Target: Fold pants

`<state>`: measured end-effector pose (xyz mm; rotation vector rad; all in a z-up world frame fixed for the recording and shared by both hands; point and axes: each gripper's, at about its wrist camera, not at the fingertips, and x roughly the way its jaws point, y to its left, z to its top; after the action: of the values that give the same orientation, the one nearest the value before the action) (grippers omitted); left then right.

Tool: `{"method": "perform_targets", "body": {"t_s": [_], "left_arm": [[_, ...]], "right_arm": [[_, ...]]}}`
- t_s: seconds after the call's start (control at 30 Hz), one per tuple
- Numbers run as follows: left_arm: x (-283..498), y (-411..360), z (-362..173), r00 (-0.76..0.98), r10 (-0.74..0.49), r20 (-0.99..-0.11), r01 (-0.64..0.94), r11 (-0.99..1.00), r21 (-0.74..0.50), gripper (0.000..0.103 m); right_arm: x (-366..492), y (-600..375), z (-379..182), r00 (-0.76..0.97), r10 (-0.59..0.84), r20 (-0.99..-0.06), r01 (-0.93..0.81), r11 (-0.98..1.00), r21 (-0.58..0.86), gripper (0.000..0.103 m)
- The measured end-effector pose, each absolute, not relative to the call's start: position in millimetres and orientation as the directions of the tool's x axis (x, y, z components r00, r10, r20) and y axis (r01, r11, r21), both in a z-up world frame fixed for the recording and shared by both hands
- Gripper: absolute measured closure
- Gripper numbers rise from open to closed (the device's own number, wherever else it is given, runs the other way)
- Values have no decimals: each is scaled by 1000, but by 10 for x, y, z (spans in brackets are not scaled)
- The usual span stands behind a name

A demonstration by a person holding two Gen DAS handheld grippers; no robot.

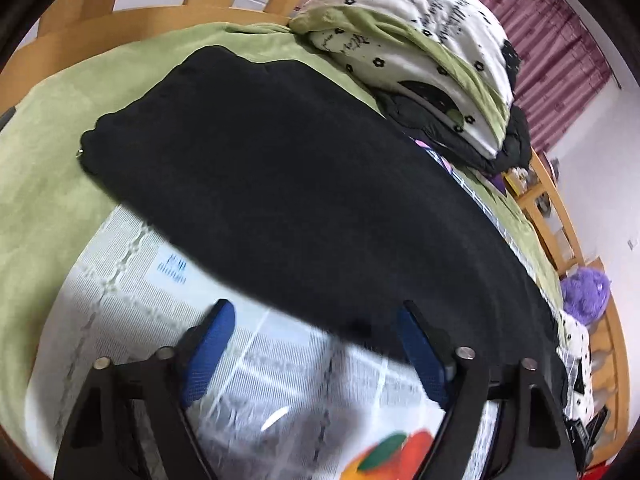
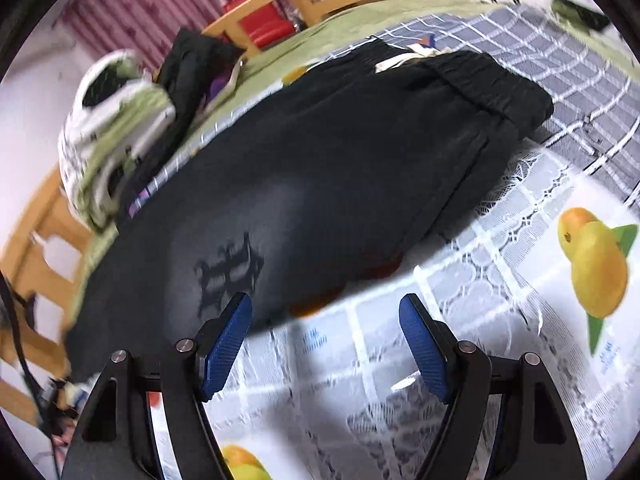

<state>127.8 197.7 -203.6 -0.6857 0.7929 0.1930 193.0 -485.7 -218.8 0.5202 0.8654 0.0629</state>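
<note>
One pair of black pants (image 1: 304,184) here, and one dark emblem (image 2: 230,270) printed on them. Two grippers in play: the left gripper (image 1: 316,320) and the right gripper (image 2: 326,312), each with two blue pads, so four pads in all. One folded flower-print quilt (image 1: 420,40). One purple fluffy thing (image 1: 586,294). One red object (image 2: 262,20) back by the curtain. Yellow fruit prints on the cloth: two together (image 2: 592,252), another down low (image 2: 240,462).
</note>
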Motion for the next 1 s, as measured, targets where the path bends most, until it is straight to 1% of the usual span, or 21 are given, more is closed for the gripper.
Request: {"method": "perform_targets", "body": {"t_s": [0.07, 0.1, 0.13, 0.17, 0.2, 0.23, 0.27, 0.3, 0.4, 0.43, 0.5, 0.57, 0.67, 0.73, 0.87, 0.93, 1.0], "left_arm": [[1339, 2035, -2060, 697, -85, -712, -432, 742, -512, 42], [1368, 2058, -2063, 696, -85, -713, -443, 731, -520, 48], [1412, 2091, -2061, 691, -78, -719, -461, 719, -521, 54], [1460, 2107, -2060, 676, -73, -733, -474, 719, -509, 80], [1524, 2117, -2043, 652, -63, -756, -488, 728, -481, 94], [1584, 2133, -1982, 651, -63, -757, -474, 744, -470, 93], [1611, 2131, -1909, 663, -63, -746, -453, 760, -466, 94], [1631, 2120, -1813, 679, -58, -731, -429, 778, -460, 94], [1741, 2054, -1469, 727, -36, -686, -358, 832, -423, 94], [1808, 2037, -1360, 741, -26, -671, -343, 845, -411, 94], [1999, 2020, -1177, 768, -9, -640, -322, 859, -399, 94], [2228, 2017, -1088, 786, 8, -618, -318, 863, -392, 94], [2673, 1949, -1034, 798, 59, -600, -319, 886, -336, 94], [3006, 1921, -1030, 809, 84, -581, -314, 898, -308, 94], [3607, 1831, -1058, 825, 138, -549, -320, 913, -252, 94], [3843, 1808, -1169, 816, 162, -555, -336, 914, -227, 94], [4048, 1831, -1313, 799, 165, -579, -354, 906, -230, 94]], "right_arm": [[2015, -4947, -2230, 667, 286, -688, 169, 841, 514, 27], [2051, -4975, -2249, 675, 295, -676, 169, 830, 532, 30], [2111, -4982, -2252, 676, 302, -673, 172, 823, 542, 36], [2183, -4978, -2255, 669, 297, -682, 177, 827, 534, 56], [2250, -4970, -2251, 655, 285, -700, 191, 834, 518, 71], [2330, -4960, -2255, 632, 282, -722, 199, 841, 503, 84], [2386, -4948, -2234, 625, 299, -721, 185, 840, 509, 87], [2411, -4934, -2172, 641, 297, -708, 169, 845, 508, 89], [2490, -4806, -1801, 681, 272, -680, 86, 893, 443, 90], [2535, -4765, -1615, 708, 276, -649, 46, 900, 434, 90], [2644, -4745, -1384, 728, 285, -623, 5, 907, 421, 90], [2845, -4712, -1169, 743, 293, -602, -28, 912, 409, 90], [3282, -4678, -978, 754, 295, -587, -59, 920, 387, 90], [3605, -4617, -970, 752, 292, -590, -63, 924, 377, 90], [4412, -4483, -1089, 722, 252, -645, -49, 948, 315, 90], [4701, -4435, -1242, 696, 233, -679, -40, 957, 287, 89], [4964, -4392, -1440, 654, 223, -723, -29, 962, 270, 85]]}}
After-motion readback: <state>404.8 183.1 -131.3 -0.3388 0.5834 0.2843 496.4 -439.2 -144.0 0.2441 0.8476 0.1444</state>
